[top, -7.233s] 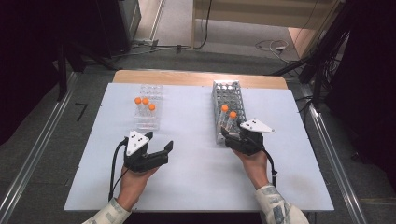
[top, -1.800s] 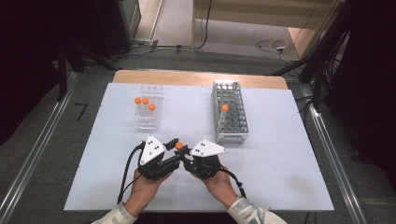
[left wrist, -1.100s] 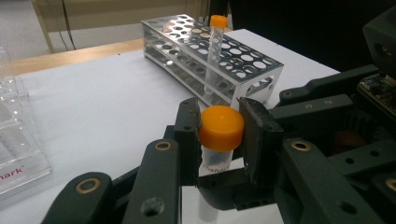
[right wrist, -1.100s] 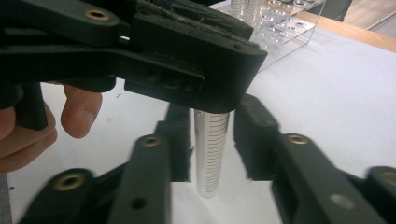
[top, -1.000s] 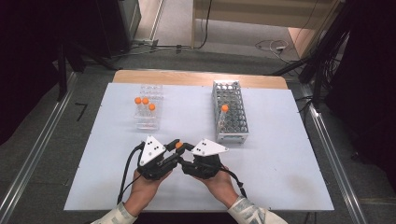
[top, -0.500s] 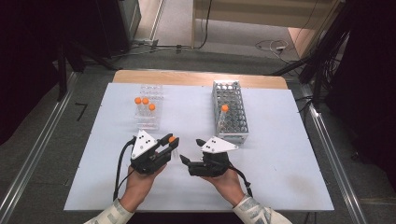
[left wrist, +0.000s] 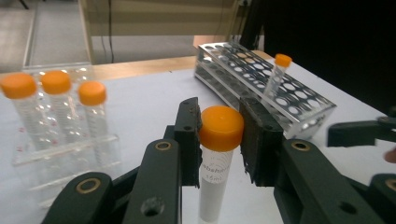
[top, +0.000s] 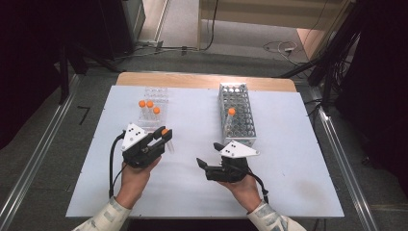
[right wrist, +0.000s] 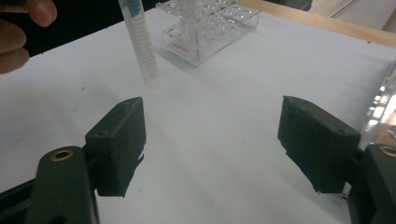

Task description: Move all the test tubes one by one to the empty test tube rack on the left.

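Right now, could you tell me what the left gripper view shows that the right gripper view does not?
The left gripper view shows the orange cap of the tube pinched between the left gripper jaws, three capped tubes in the clear rack, and the metal rack with one tube. The right gripper view shows the right gripper with its jaws wide apart over bare table. Both share the held tube, the clear rack and the white table.

Clear tube with orange cap (left wrist: 219, 154), upright, clamped just below the cap between left gripper fingers (left wrist: 189, 135). Three orange-capped tubes (top: 149, 107) stand in clear rack (top: 153, 94), far left. One tilted tube (top: 229, 119) in metal rack (top: 236, 115), far right.
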A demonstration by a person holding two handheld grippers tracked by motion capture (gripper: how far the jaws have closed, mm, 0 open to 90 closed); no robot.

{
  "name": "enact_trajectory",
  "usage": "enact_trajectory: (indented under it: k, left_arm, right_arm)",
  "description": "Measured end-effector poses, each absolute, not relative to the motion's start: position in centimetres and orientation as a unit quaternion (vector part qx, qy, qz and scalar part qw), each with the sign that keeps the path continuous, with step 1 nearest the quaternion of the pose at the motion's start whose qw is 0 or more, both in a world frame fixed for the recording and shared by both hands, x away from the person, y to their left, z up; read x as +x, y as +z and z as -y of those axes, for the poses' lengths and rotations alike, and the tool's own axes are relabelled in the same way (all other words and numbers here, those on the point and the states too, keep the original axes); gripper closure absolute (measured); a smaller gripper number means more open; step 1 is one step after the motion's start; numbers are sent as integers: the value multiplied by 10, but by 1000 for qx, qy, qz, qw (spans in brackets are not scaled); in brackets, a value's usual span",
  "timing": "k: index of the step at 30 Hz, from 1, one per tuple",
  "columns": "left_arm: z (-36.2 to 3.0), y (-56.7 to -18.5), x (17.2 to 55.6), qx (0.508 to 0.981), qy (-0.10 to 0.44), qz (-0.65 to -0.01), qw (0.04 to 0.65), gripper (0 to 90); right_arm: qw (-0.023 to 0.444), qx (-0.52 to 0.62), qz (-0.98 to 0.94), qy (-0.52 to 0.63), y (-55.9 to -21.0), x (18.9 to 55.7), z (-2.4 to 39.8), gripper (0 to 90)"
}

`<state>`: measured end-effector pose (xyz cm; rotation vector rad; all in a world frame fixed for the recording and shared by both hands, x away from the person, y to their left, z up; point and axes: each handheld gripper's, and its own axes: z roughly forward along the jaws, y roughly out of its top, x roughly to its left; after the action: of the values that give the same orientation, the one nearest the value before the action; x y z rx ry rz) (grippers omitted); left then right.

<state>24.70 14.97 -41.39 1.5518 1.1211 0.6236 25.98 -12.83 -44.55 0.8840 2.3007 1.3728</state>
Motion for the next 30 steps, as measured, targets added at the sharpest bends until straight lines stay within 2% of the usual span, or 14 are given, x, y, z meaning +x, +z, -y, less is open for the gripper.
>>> enact_trajectory:
  k: [14,30]
  left_arm:
    - [-180,-394,275,622,300,-505,518,696]
    - [-194,-385,302,602,322,-530,503,696]
  right_arm:
    - [172,334,-792,481,-441,258,162,225]
    - [175,342,-789,480,-441,260,169,224]
